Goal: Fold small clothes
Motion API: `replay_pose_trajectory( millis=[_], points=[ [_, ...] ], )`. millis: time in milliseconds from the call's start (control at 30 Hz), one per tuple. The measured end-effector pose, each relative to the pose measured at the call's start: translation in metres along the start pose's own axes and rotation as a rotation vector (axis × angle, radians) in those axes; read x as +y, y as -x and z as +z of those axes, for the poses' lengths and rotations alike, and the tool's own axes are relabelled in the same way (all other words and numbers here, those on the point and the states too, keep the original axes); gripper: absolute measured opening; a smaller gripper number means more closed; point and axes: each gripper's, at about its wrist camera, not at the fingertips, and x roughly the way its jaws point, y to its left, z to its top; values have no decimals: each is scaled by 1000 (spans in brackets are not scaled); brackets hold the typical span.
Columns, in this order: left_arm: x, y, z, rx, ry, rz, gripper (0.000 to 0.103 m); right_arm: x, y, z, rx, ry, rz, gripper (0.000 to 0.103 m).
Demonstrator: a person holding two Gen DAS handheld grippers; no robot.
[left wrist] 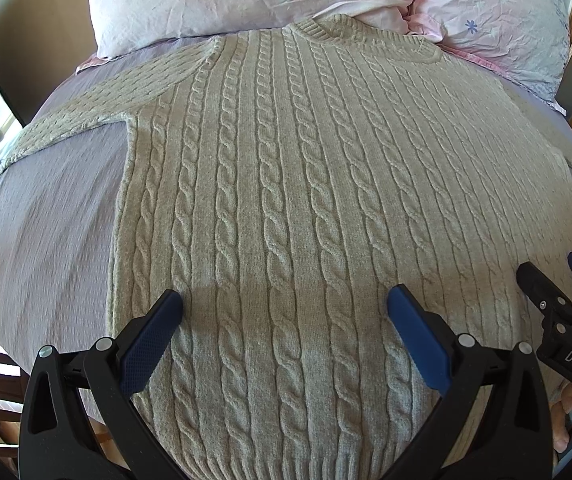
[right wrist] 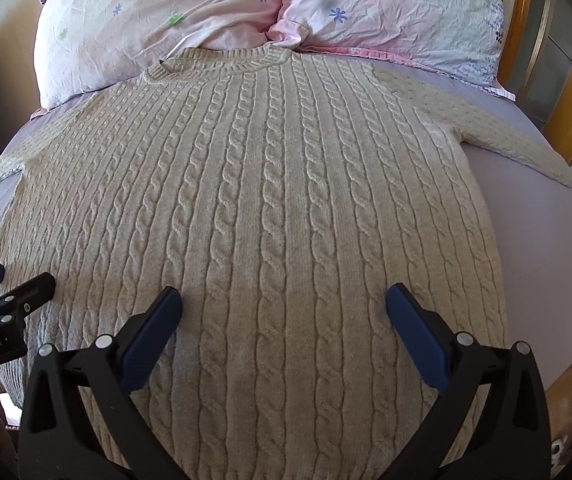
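Both tongs (left wrist: 285, 300) (right wrist: 284, 300) gape above one flat sweater (left wrist: 286, 184).

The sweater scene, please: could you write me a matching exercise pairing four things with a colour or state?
Things:
1. sweater
2. bed sheet
3. pillows
4. left gripper

States:
A. pink, floral print
B. open, holding nothing
C. beige cable knit, spread flat
D. plain lilac, under the garment

Pairs: 1-C, 2-D, 3-A, 4-B
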Motion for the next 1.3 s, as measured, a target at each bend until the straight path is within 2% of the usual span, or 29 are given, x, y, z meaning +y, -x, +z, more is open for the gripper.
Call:
replay_pose_trajectory(
  millis=[333, 567, 733, 1300],
  points=[
    [1, 2, -4, -22, 5, 3, 102, 1, -1, 3, 39, 40, 22, 101],
    [1, 1, 0, 0, -6, -1, 102, 3, -5, 6, 57, 82, 45, 101],
    [1, 2, -4, -37, -19, -8, 102, 4, -5, 7, 46, 91, 49, 101],
    [0, -1, -1, -13, -22, -9, 102, 1, -1, 9, 31, 82, 49, 101]
  ],
)
